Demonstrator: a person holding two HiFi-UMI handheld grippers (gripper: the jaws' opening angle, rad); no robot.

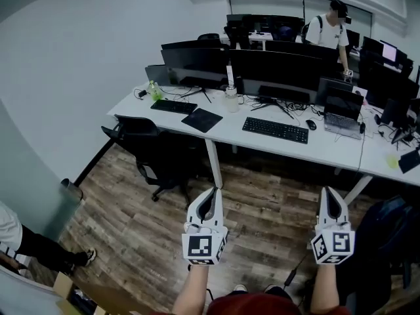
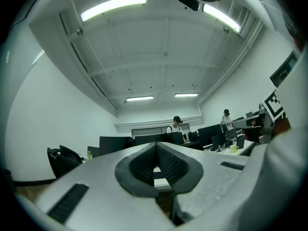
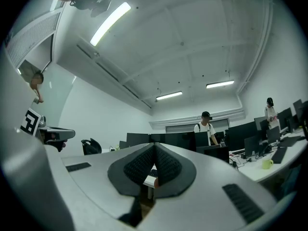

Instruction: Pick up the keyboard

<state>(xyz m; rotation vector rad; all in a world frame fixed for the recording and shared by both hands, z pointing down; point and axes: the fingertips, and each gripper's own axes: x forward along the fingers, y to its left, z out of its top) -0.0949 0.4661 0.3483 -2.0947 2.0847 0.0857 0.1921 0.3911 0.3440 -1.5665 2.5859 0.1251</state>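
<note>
A black keyboard (image 1: 275,130) lies on the long white desk (image 1: 230,131), in front of a row of dark monitors (image 1: 282,69). A second, smaller black keyboard (image 1: 173,106) lies further left on the same desk. My left gripper (image 1: 210,194) and right gripper (image 1: 333,197) are held over the wooden floor, well short of the desk. Both are shut with nothing between the jaws. In the left gripper view the left gripper (image 2: 155,148) has its pads pressed together; in the right gripper view the right gripper (image 3: 155,150) looks the same.
A black office chair (image 1: 152,151) stands at the desk's left part. On the desk are a black mouse pad (image 1: 202,119), a mouse (image 1: 311,125), a laptop (image 1: 342,115) and a green bottle (image 1: 155,90). A person (image 1: 331,31) stands behind the monitors. Someone's leg (image 1: 46,252) is at the left.
</note>
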